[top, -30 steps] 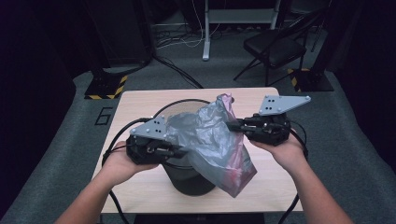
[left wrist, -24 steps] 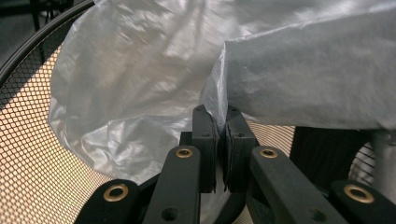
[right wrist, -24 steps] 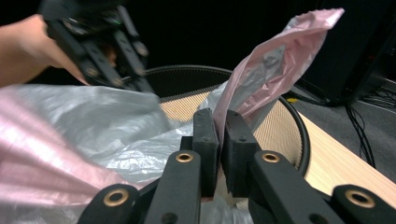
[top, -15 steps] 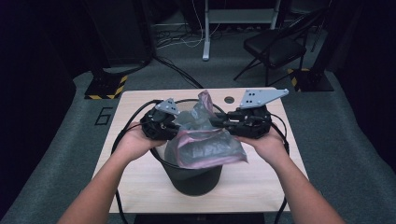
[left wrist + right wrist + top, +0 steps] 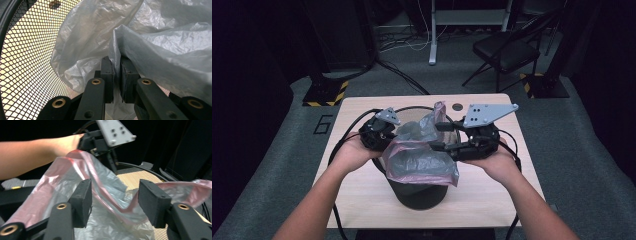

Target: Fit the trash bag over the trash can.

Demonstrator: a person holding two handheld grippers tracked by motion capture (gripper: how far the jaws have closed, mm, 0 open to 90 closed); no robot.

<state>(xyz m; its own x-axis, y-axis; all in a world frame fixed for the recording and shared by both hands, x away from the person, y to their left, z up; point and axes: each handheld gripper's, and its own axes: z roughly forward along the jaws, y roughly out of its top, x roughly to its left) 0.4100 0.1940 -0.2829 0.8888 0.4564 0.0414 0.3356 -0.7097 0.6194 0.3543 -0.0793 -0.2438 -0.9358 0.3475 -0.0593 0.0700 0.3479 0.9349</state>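
Lining the bin

Left gripper (image 5: 116,75) pinches the bag (image 5: 422,160) inside the bin (image 5: 419,192); right gripper (image 5: 113,202), jaws just spread, should re-pinch the hem and stretch it over the rim.

A: Where is there free room?

B: Bare desk (image 5: 362,200) lies on both sides of the black mesh bin (image 5: 419,192) and in front of it.

A: What blocks the way?

B: The plastic bag (image 5: 422,160) drapes over the bin's mouth, between the left gripper (image 5: 384,134) and the right gripper (image 5: 439,136), whose jaws stand apart.
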